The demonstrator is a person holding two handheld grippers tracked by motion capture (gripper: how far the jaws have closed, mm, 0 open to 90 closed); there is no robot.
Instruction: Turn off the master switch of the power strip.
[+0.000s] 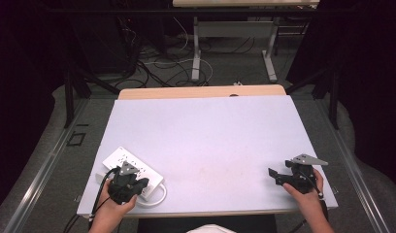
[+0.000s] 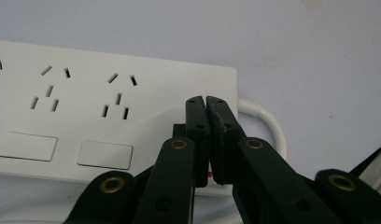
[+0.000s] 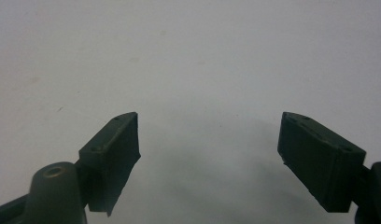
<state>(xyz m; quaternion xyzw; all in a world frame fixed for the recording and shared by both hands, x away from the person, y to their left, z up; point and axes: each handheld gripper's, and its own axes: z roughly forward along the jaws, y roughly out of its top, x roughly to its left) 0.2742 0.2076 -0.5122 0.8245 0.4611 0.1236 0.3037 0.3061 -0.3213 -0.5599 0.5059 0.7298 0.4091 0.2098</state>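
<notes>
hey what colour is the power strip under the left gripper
White, cord included. The power strip shows best in the left gripper view.

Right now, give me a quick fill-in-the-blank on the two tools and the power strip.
1. The left tool has its jaws ____.
2. It hovers over the white ____ near the table's front left corner.
3. The right tool has its jaws ____, with nothing between them.
4. The power strip's cord is coloured ____.

Missing words: shut; power strip; open; white

My counter (image 1: 206, 131) is a pale sheet over wood; beyond it, cables (image 1: 162, 68) sprawl on the floor by a second desk's legs (image 1: 196, 48)
</notes>
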